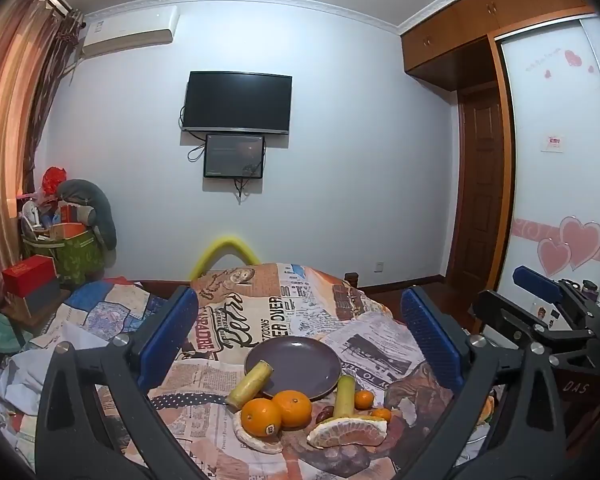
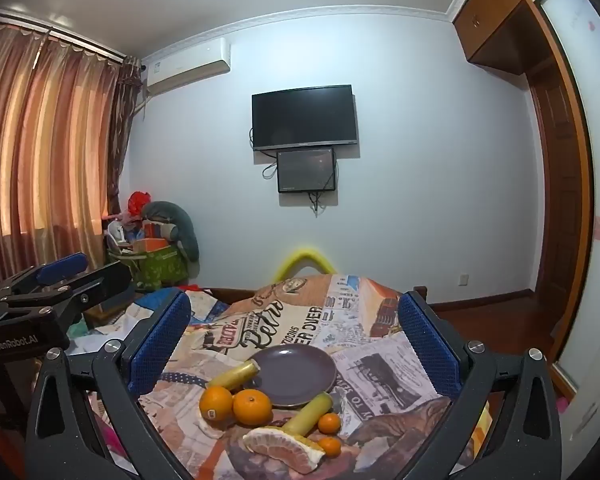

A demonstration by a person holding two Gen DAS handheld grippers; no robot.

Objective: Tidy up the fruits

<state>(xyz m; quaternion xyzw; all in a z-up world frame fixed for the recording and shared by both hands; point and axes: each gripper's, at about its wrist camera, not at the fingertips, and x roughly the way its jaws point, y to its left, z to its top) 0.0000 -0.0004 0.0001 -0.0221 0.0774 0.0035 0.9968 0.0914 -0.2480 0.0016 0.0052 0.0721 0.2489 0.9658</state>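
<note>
An empty dark purple plate (image 1: 294, 364) (image 2: 294, 376) lies on a printed cloth. In front of it lie two large oranges (image 1: 276, 412) (image 2: 234, 404), two yellow-green cane pieces (image 1: 250, 384) (image 1: 345, 396) (image 2: 308, 412), two small tangerines (image 1: 364, 399) (image 2: 329, 423), a peeled pomelo wedge (image 1: 346, 432) (image 2: 284, 450) and a dark date (image 1: 325, 413). My left gripper (image 1: 300, 328) is open and empty, above and before the fruit. My right gripper (image 2: 296, 328) is open and empty likewise. Each gripper shows at the edge of the other's view: the right (image 1: 540, 284), the left (image 2: 60, 266).
The cloth (image 1: 260, 312) covers a raised surface with a yellow foam loop (image 1: 224, 250) behind. A piece of pomelo peel (image 1: 256, 440) lies under the front orange. Boxes and bags (image 1: 64, 248) sit at the far left by curtains. A wardrobe (image 1: 560, 160) stands at right.
</note>
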